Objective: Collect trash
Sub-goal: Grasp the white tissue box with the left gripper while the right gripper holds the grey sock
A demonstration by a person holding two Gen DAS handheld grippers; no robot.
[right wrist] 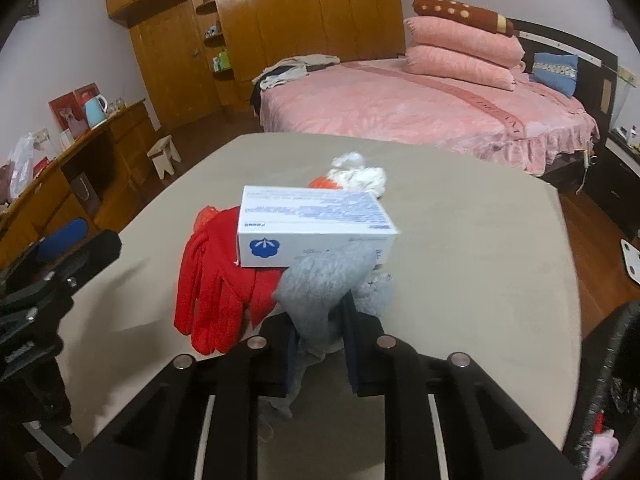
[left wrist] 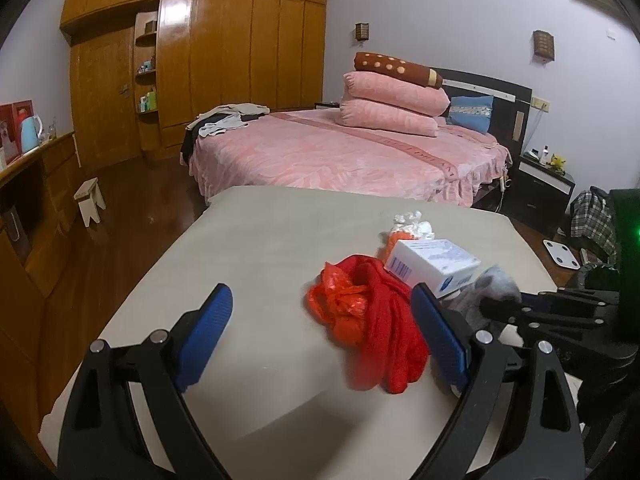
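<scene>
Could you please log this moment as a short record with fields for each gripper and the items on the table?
left gripper: open, fingers either side of the near edge of the red cloth
right gripper: shut on the grey sock
white and blue box: rests on the red cloth, behind the sock
orange plastic bag: crumpled against the cloth
white tissue wad: behind the box
table: beige top
</scene>
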